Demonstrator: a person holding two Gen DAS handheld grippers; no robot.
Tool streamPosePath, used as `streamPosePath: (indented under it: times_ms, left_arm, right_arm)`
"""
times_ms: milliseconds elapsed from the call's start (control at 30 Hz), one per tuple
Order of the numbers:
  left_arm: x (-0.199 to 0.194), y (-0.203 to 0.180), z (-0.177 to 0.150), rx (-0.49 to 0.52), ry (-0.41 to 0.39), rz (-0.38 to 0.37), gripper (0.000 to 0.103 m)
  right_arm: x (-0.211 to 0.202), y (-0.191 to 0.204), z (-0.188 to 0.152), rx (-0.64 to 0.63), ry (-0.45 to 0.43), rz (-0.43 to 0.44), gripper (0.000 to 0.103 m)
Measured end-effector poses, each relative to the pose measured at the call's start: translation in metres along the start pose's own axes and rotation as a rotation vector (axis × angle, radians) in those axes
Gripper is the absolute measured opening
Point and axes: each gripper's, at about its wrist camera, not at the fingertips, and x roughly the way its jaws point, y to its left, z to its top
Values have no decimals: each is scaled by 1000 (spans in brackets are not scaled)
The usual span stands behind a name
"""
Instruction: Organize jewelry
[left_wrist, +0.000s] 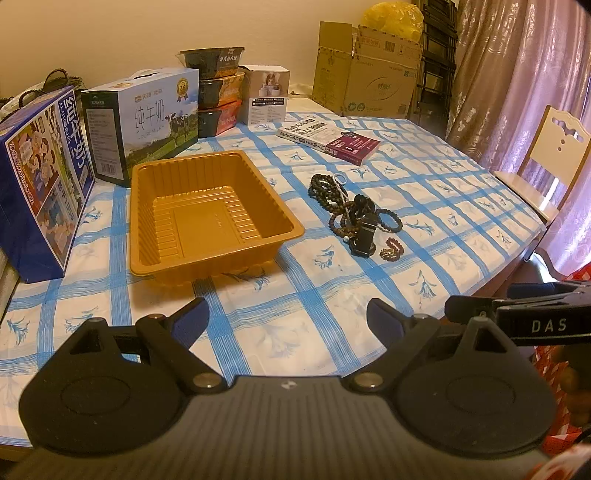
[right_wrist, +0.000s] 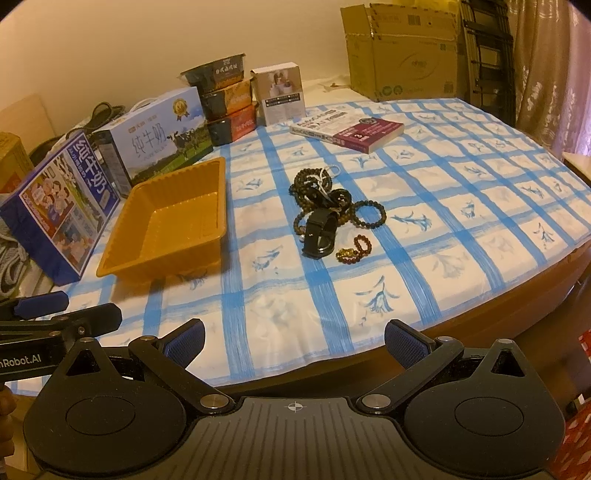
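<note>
An empty orange plastic tray (left_wrist: 207, 210) (right_wrist: 173, 218) sits on the blue-checked tablecloth. To its right lies a pile of jewelry: dark bead necklaces (left_wrist: 332, 195) (right_wrist: 314, 184), a black watch (left_wrist: 364, 230) (right_wrist: 320, 232), a dark bead bracelet (left_wrist: 389, 219) (right_wrist: 369, 214) and a small red bead bracelet (left_wrist: 393, 249) (right_wrist: 356, 249). My left gripper (left_wrist: 288, 317) is open and empty near the table's front edge, well short of the tray. My right gripper (right_wrist: 293, 341) is open and empty over the front edge, short of the jewelry.
Two milk cartons (left_wrist: 40, 181) (left_wrist: 144, 118) stand left of the tray. Stacked food boxes (left_wrist: 218, 88), a small white box (left_wrist: 267, 94) and books (left_wrist: 328, 138) lie at the back. A cardboard box (left_wrist: 365, 74) and a chair (left_wrist: 546, 162) stand beyond the table.
</note>
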Motion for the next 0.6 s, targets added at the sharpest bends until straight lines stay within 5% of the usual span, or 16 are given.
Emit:
streamPosePath:
  times_ms: [600]
  left_arm:
    - [-2,2,6,-1,-3,-1,91]
  right_arm:
    - [0,1,1,-10,-11,4,103]
